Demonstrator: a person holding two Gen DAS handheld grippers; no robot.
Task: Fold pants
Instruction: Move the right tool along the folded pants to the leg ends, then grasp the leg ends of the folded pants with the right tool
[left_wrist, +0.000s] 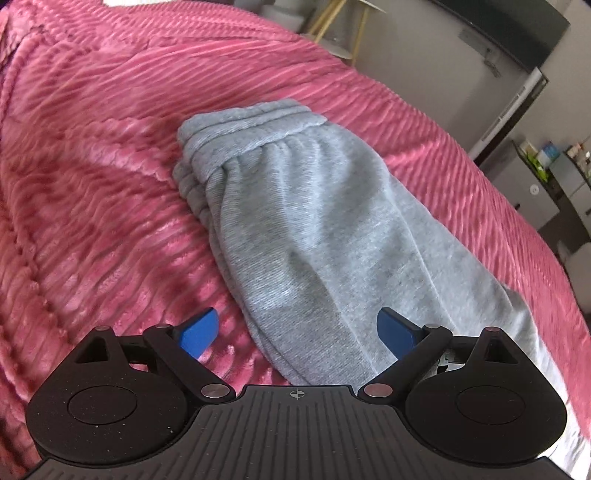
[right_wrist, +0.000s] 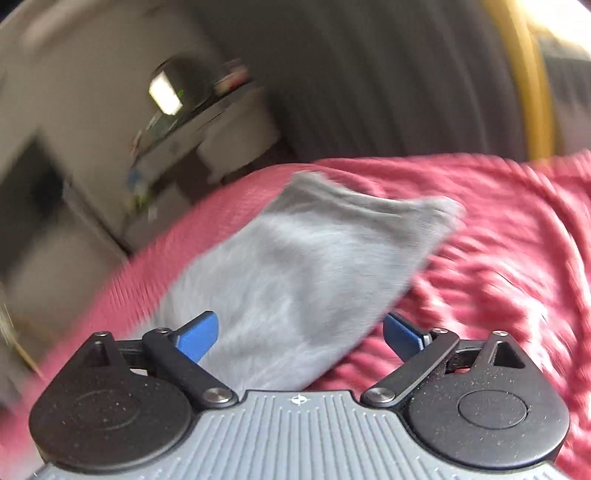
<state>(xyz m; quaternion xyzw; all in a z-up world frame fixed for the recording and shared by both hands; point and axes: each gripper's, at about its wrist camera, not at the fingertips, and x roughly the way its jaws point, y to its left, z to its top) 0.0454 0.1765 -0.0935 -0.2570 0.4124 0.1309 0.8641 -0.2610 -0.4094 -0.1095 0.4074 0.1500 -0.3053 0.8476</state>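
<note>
Grey sweatpants (left_wrist: 295, 229) lie folded lengthwise on a pink ribbed bedspread (left_wrist: 92, 184), with the gathered waistband at the far end. My left gripper (left_wrist: 297, 332) is open just above the near part of the pants, its blue fingertips (left_wrist: 201, 330) spread to either side, holding nothing. In the blurred right wrist view the pants (right_wrist: 295, 266) run away from me, ending in a straight hem edge. My right gripper (right_wrist: 299, 332) is open over their near part, empty.
The pink bedspread (right_wrist: 498, 258) covers the whole bed. Beyond the far edge stand a white cabinet with small items (left_wrist: 550, 173), a wooden-legged stand (left_wrist: 332, 26), and a dark curtain with a yellow pole (right_wrist: 524, 74).
</note>
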